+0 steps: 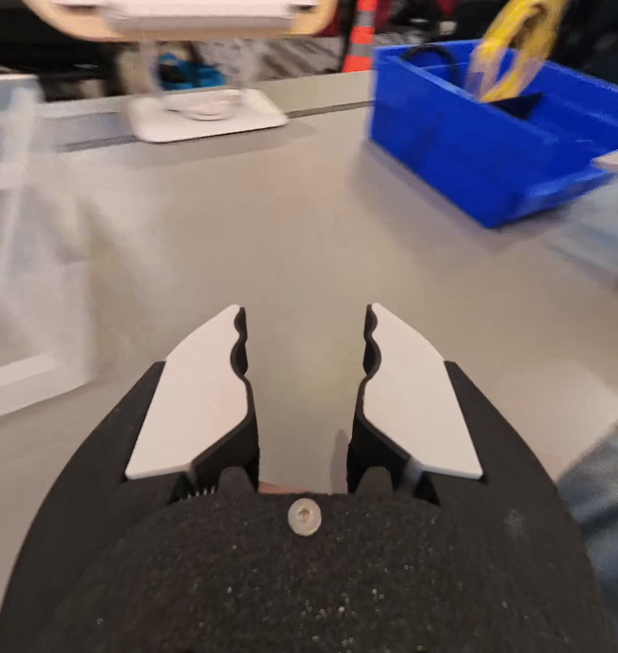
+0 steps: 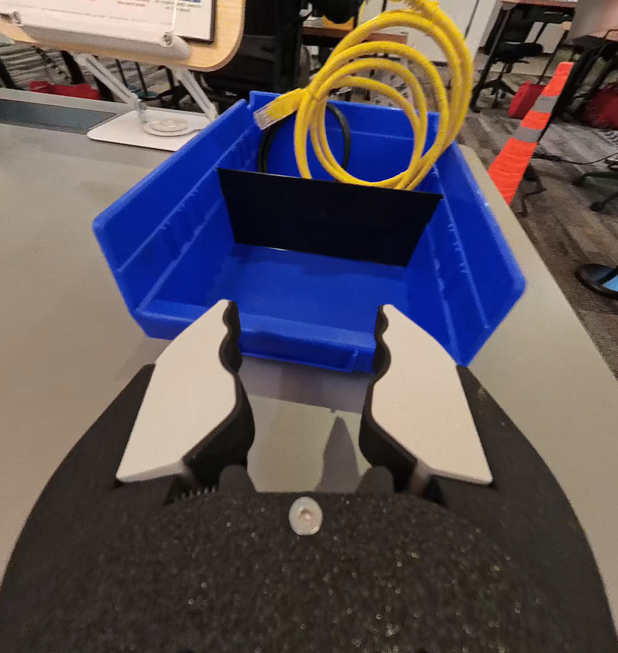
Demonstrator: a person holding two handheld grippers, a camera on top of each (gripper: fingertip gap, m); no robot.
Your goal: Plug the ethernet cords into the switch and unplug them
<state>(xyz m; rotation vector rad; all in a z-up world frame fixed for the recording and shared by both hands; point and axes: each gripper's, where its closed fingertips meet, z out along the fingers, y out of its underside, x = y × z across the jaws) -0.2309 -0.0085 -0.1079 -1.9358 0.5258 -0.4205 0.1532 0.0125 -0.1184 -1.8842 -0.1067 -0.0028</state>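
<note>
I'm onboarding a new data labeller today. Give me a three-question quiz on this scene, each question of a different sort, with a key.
1. True or false: the yellow ethernet cord lies coiled in the front compartment of the blue bin.
2. What separates the bin's two compartments?
A) a black divider
B) a white tray
C) an orange cone
3. Fill in: both the left gripper and the right gripper are ____, holding nothing.

Key: 1 false, it is in the rear compartment; 2 A; 3 open.

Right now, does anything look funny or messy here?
A little. The yellow cord springs up out of the back of the blue bin in loose loops, one plug hanging over the rim. Nothing looks spilled or broken.
</note>
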